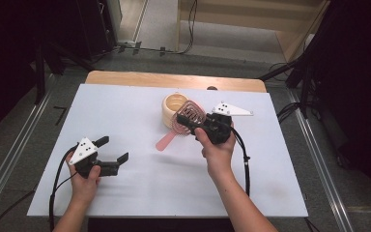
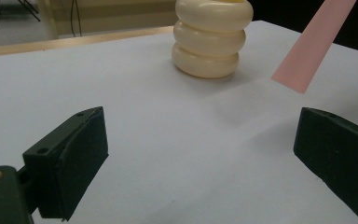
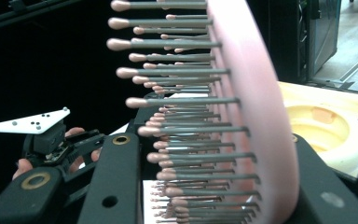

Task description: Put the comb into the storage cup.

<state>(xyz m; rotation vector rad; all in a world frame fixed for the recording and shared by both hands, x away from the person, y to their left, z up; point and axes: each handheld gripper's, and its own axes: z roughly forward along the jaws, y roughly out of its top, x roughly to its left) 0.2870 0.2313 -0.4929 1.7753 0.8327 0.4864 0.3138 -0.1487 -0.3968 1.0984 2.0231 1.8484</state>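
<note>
Gripping a pink hairbrush [image 1: 181,124] beside the cream holder [image 1: 172,110], right tool [image 1: 192,124]; left tool [image 1: 112,150] gapes wide

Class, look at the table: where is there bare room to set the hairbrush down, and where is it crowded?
Bare sheet lies between the left gripper and the right gripper, and along the far left edge. It is crowded around the cream ringed holder, where the pink hairbrush is held.
</note>
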